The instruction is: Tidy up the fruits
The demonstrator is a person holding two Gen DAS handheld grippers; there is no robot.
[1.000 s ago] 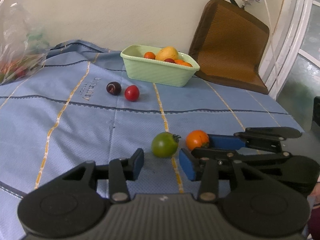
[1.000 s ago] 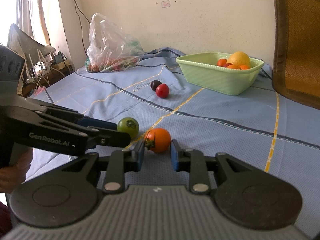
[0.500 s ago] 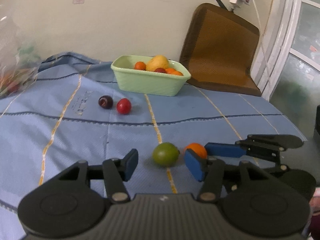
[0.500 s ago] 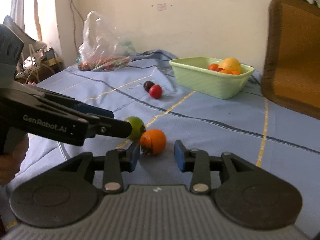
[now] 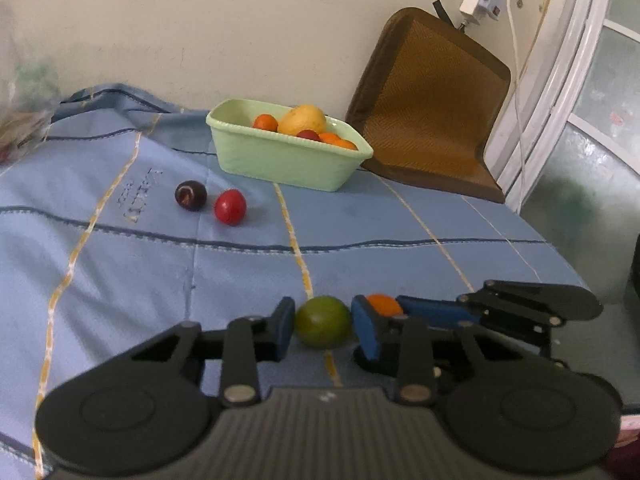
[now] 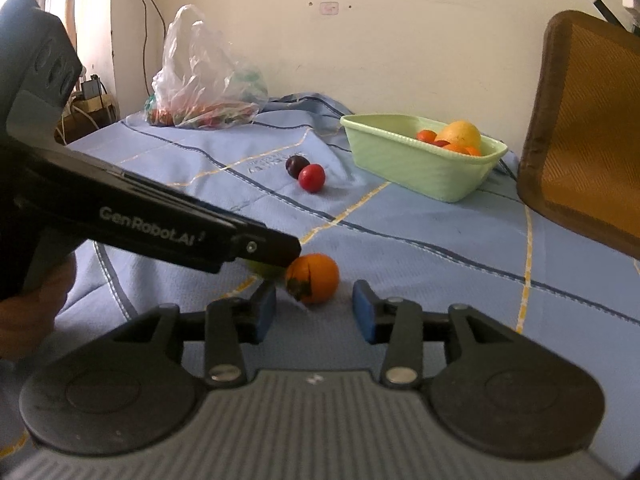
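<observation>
Two hand-held grippers are in front of me over the blue striped cloth (image 5: pixel 400 232), side by side. My left hand-held gripper (image 5: pixel 323 330) has its blue pads spread around the green tomato (image 5: pixel 323 321), really close on both sides, but I can't tell if they're actually touching it. My right hand-held gripper (image 6: pixel 314 316) is spread wide with the orange tomato (image 6: pixel 314 278) sitting between the fingertips, nearer the left pad, no contact. Further back near the wall is the pale green basket (image 5: pixel 280 160), already holding a yellow fruit (image 5: pixel 303 119) and a few small orange and red ones. Between me and the basket, a red tomato (image 5: pixel 229 207) and a dark plum (image 5: pixel 191 195) sit just beside each other on the cloth.
</observation>
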